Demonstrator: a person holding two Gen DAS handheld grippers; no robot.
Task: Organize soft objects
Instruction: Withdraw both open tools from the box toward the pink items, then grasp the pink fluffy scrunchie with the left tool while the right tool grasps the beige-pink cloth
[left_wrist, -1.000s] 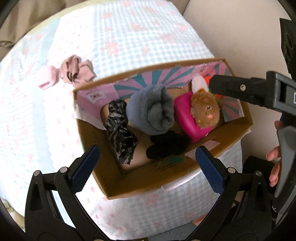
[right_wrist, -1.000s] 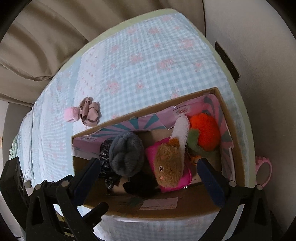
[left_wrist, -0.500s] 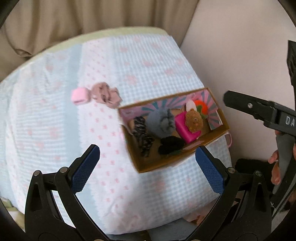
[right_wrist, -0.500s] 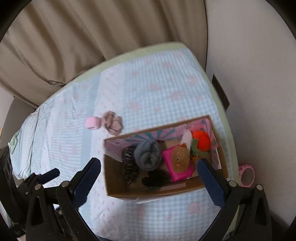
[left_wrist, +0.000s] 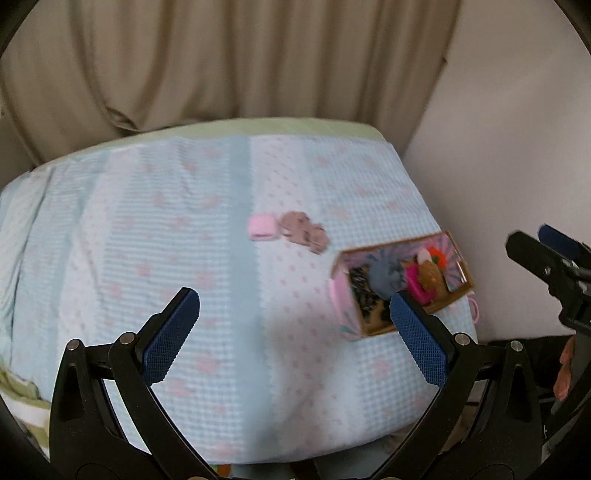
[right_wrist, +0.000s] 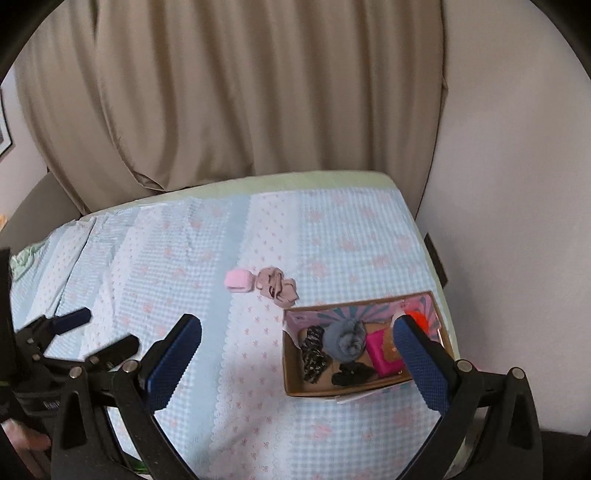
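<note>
A cardboard box sits on a bed covered with a light blue checked sheet printed with pink flowers, near the bed's right edge and close to the wall. Inside the box lie a grey fluffy ball, a black-and-white patterned cloth, a small black soft piece, a bright pink pouch with a brown plush toy on it, and an orange pompom at the far right end. Two soft things lie outside on the sheet, just beyond the box's far left corner: a pale pink roll and, just beside it, a crumpled dusty-pink cloth.

The left hand-held gripper hangs above the sheet with its jaws spread wide and nothing between them. The right hand-held gripper is likewise spread wide and empty, above the bed near the box. A beige curtain hangs behind the bed.
</note>
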